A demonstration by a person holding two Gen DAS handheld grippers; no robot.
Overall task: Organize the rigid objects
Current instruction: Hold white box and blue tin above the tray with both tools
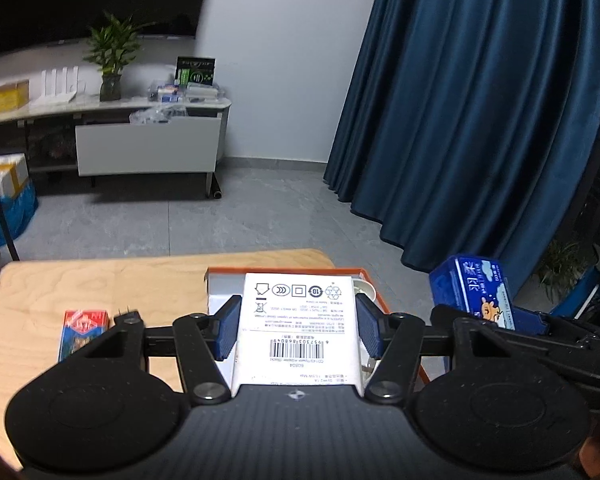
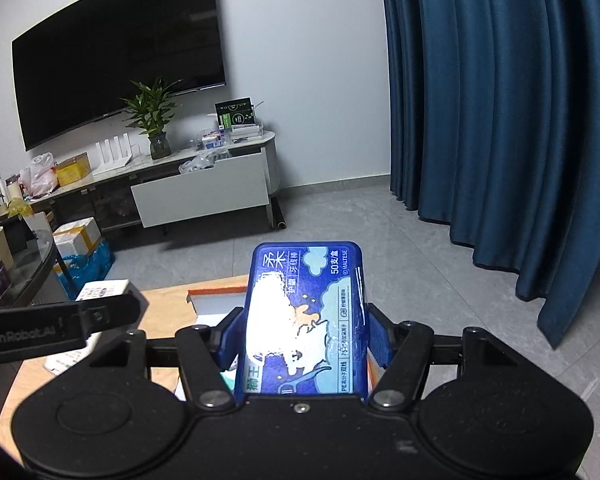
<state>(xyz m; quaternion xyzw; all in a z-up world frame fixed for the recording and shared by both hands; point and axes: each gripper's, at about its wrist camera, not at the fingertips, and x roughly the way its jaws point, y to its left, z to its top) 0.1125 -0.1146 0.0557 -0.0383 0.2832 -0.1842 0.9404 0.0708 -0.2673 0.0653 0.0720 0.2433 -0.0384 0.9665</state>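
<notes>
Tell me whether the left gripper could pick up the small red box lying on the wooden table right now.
Probably not yet. The left gripper is shut on a white barcoded box, so its jaws are full. The small red box lies unobstructed on the wooden table.

I count two grippers of mine, the left gripper and the right gripper, and each has one box between its pads: one white box and one blue box. On my one wooden table I count one orange-rimmed tray and one small red box. Beyond it I see one television, one blue curtain, and one potted plant on the single low cabinet.
</notes>
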